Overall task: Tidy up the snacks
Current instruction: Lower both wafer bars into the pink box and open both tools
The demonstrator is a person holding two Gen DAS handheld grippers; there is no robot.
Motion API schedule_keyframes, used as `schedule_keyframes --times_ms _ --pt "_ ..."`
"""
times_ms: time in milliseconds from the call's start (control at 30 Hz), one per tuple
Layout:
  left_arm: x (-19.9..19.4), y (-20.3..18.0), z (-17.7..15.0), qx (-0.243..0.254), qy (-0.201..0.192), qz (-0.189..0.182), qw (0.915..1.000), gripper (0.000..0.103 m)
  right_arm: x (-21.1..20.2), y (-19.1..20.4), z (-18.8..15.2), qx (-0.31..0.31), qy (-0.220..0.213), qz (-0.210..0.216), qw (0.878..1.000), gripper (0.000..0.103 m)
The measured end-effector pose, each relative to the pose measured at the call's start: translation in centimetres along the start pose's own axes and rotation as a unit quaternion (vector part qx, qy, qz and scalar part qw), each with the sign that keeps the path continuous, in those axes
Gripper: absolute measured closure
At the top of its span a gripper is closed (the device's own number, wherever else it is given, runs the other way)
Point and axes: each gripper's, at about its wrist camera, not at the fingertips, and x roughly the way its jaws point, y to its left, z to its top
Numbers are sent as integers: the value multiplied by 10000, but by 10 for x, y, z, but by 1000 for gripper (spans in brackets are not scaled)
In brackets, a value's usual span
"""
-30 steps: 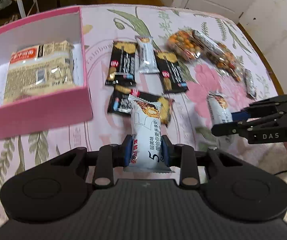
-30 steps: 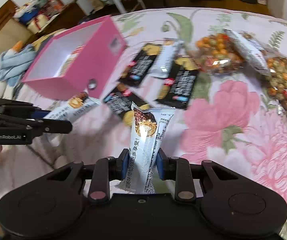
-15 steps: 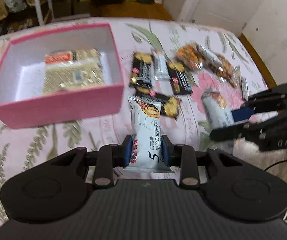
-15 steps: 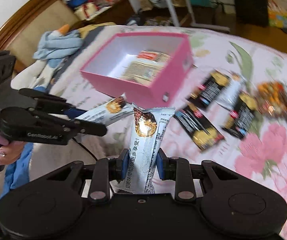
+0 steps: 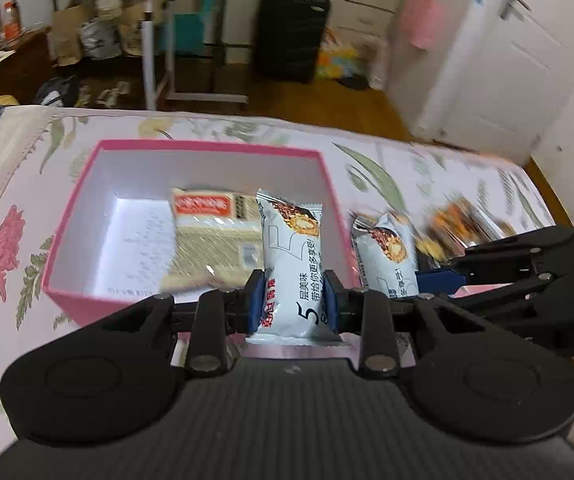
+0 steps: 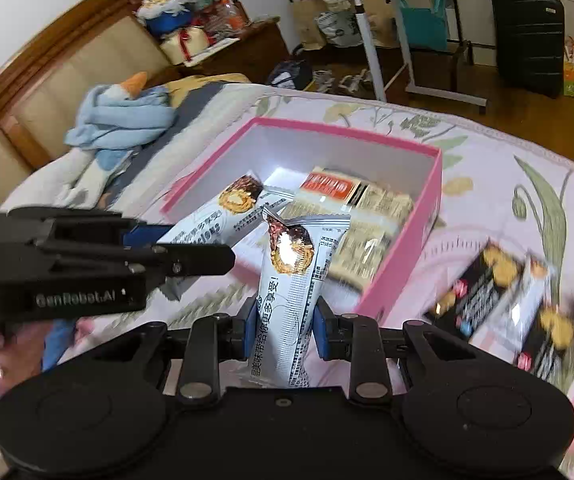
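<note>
Both grippers' fingers are clamped low on a light, crinkly, slippery snack bar — left gripper (image 5: pixel 293 300) on one snack bar (image 5: pixel 290 256), right gripper (image 6: pixel 285 326) on another (image 6: pixel 289 288) — with the pink box (image 5: pixel 87 308) just ahead.

Black tongs (image 5: pixel 293 296), blue pads (image 5: pixel 255 300), silver screws

"GenRobot.AI" on left gripper (image 6: pixel 191 258); large "5" on white snack packet (image 5: pixel 293 280).
</note>
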Motion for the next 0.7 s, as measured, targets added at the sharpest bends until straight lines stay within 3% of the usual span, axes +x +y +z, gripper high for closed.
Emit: schedule_keyframes --times_ms 200,333,600,700 --pt "56 41 20 -745 26 -86 9972 74 55 -9 39 -70 161 -623 9979 70" --pt "87 58 27 -889 0 67 9960 74 85 -20 58 -73 275 -758 9967 70" --pt "132 94 31 -1496 439 -100 9877 74 118 -31 68 -75 396 -798 9960 69" --pt "139 96 30 -1606 572 101 9853 63 122 -39 69 160 384 -824 9957 66"
